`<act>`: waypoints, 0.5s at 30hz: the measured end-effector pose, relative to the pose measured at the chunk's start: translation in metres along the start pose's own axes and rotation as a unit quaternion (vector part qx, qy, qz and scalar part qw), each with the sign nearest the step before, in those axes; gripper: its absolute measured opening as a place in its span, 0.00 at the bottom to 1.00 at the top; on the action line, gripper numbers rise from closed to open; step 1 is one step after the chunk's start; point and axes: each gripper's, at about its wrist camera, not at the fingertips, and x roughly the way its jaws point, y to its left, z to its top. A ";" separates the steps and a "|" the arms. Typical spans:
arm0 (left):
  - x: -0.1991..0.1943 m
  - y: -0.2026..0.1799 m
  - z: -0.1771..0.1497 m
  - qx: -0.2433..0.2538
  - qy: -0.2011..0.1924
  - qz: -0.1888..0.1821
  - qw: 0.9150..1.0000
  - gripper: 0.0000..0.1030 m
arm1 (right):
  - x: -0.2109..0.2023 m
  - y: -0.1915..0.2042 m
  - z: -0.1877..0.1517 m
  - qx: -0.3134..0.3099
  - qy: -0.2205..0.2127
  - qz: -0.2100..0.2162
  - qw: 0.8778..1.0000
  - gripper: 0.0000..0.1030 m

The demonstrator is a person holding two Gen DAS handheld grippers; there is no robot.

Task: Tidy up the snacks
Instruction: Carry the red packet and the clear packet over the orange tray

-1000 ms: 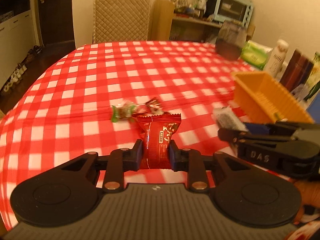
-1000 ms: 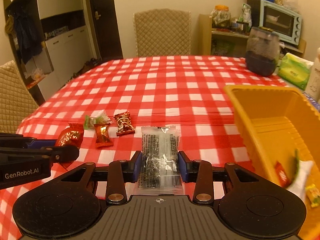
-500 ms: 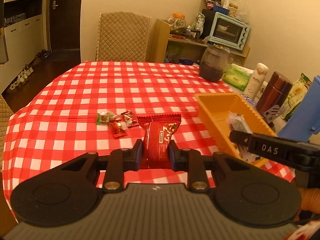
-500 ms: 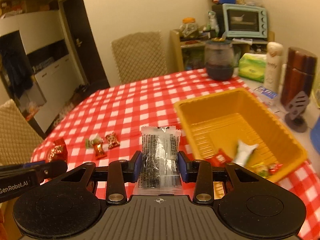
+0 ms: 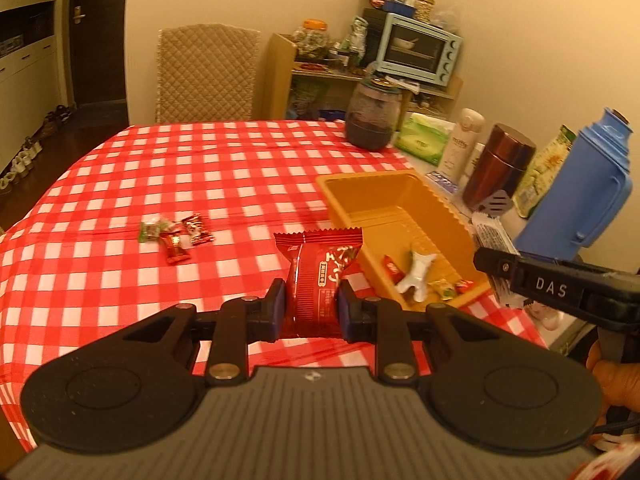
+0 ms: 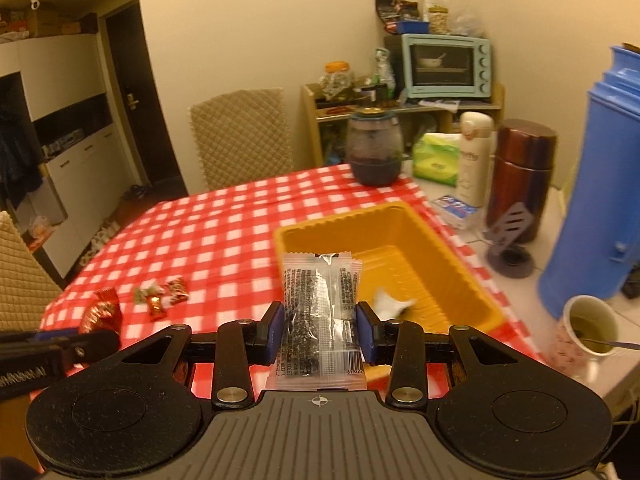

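Three small wrapped candies [image 5: 174, 234] lie on the red-and-white checked tablecloth [image 5: 120, 184], ahead and left of the left gripper [image 5: 311, 304]. That gripper is clamped on a red foil snack packet [image 5: 318, 276], held above the cloth. Ahead to its right sits the orange ribbed plastic tray [image 5: 400, 216] with a few sweets inside. The right gripper [image 6: 320, 330] pinches a clear packet of dark snacks [image 6: 318, 316] just before the tray's near end.

Blue jug [image 6: 596, 184] cut off at right edge, tray [image 6: 404, 216] contents mostly hidden behind clear packet [image 6: 320, 312]
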 end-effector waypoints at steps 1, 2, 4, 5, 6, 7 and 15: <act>0.000 -0.003 0.001 0.003 0.000 -0.003 1.000 0.23 | -0.002 -0.006 -0.001 0.001 0.001 -0.006 1.000 0.38; 0.000 -0.007 0.001 0.006 0.000 -0.005 1.000 0.23 | -0.004 -0.011 -0.002 0.003 0.001 -0.011 1.000 0.38; 0.002 -0.014 0.003 0.012 0.003 -0.012 1.000 0.23 | -0.006 -0.023 -0.004 0.007 0.002 -0.021 1.000 0.38; 0.004 -0.018 0.004 0.015 0.004 -0.016 1.000 0.23 | -0.007 -0.029 -0.005 0.009 0.003 -0.026 1.000 0.38; 0.005 -0.022 0.005 0.018 0.005 -0.019 1.000 0.23 | -0.008 -0.034 -0.005 0.012 0.003 -0.030 0.999 0.38; 0.008 -0.026 0.007 0.020 0.007 -0.022 1.000 0.23 | -0.008 -0.040 -0.006 0.015 0.003 -0.034 0.999 0.38; 0.037 -0.059 0.022 0.037 0.019 -0.048 0.998 0.23 | -0.006 -0.068 0.001 0.031 0.002 -0.050 0.998 0.38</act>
